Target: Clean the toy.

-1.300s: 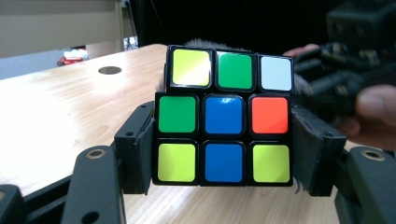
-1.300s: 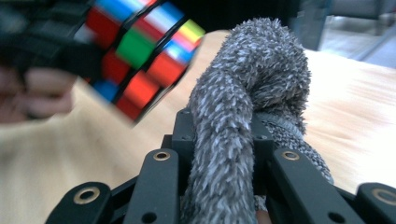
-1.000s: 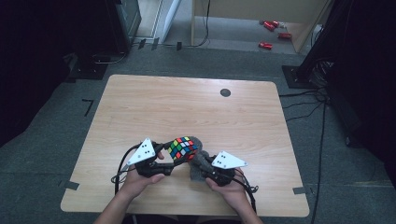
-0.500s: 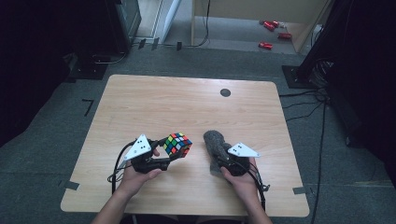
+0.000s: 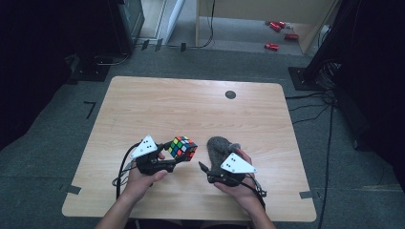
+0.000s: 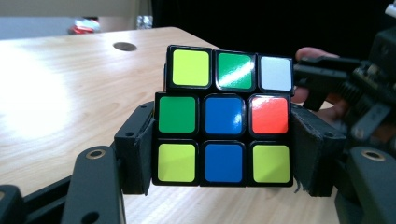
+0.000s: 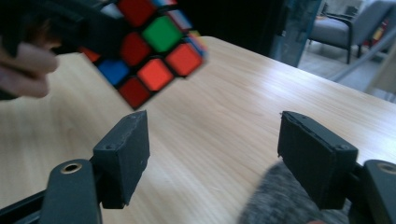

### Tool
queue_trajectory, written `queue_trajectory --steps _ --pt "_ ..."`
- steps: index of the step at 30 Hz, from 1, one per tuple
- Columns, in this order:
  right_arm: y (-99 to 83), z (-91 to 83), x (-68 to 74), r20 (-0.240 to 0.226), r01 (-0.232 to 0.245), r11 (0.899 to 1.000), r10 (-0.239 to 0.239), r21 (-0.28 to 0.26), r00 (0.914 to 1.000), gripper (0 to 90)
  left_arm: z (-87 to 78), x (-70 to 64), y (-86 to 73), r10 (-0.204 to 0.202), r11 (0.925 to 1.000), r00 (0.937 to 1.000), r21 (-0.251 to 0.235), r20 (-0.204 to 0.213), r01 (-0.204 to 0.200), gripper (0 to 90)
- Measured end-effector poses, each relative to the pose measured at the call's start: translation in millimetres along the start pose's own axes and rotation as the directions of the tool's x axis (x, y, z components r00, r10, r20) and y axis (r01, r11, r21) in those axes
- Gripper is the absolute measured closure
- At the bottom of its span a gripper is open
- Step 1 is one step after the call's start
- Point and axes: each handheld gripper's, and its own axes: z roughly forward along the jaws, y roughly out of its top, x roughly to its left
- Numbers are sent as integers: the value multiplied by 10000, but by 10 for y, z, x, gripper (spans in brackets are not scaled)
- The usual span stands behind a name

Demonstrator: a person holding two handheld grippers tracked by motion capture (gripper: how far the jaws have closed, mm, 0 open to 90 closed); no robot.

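A scrambled Rubik's cube (image 5: pixel 182 147) hangs just above the wooden table (image 5: pixel 191 112) at the front left. My left gripper (image 5: pixel 180 156) is shut on it. In the left gripper view the cube (image 6: pixel 224 121) sits squarely between the two black pads, which press on its lower two layers. My right gripper (image 5: pixel 210 165) stands a short way to the right of the cube, open, with nothing between its jaws (image 7: pixel 215 144). A grey fuzzy object (image 5: pixel 218 145) lies close by its far side and shows under one pad (image 7: pixel 275 198). The cube (image 7: pixel 149 51) appears blurred at upper left.
A small dark round spot (image 5: pixel 230 94) sits near the table's far edge. Cables trail from both grippers toward the front edge. Beyond the table lie grey floor, dark equipment stands and red items (image 5: pixel 272 46).
The two grippers met at the cube a second ago. The right gripper has since drawn back to the right and let go, and the cube stays in the left gripper.
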Motion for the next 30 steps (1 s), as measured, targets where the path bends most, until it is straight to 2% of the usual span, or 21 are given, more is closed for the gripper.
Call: queue_trajectory --steps 4,8,10,14,17,19,23,24,25,27,30 --pt "-13 64 135 -166 709 9968 -715 -377 9973 217 35 -27 12 -124 9995 9997 303 216 117 349" --pt "-27 104 204 73 1442 9864 -1441 -791 9895 198 69 -60 17 -79 9986 9991 517 416 57 349" --pt "-33 118 229 175 1817 9793 -1809 -889 9834 200 84 -68 28 -293 9973 9982 685 521 257 349" --pt "-40 138 273 372 2266 9698 -2241 -902 9739 201 115 -85 39 -589 9939 9946 976 853 505 349" --pt "-41 155 312 558 2713 9585 -2672 -875 9620 218 147 -114 45 -748 9904 9913 1237 1087 612 349" --pt "-42 161 335 672 2946 9519 -2896 -837 9548 265 159 -133 54 -819 9893 9899 1298 1158 666 348" --pt "-44 155 366 815 3601 9305 -3546 -670 9315 327 178 -160 59 -793 9880 9927 1398 910 661 344" --pt "-44 156 372 846 3656 9289 -3602 -593 9290 331 189 -180 56 -650 9883 9950 1428 759 536 343" --pt "-48 159 378 869 3624 9308 -3576 -475 9298 334 197 -200 56 -504 9882 9968 1476 626 407 343" --pt "-58 157 377 859 3628 9310 -3585 -406 9296 338 197 -216 61 -361 9882 9974 1509 617 264 340" --pt "-42 134 362 789 3352 9404 -3304 -567 9405 346 173 -203 78 -194 9909 9964 1340 826 82 313"
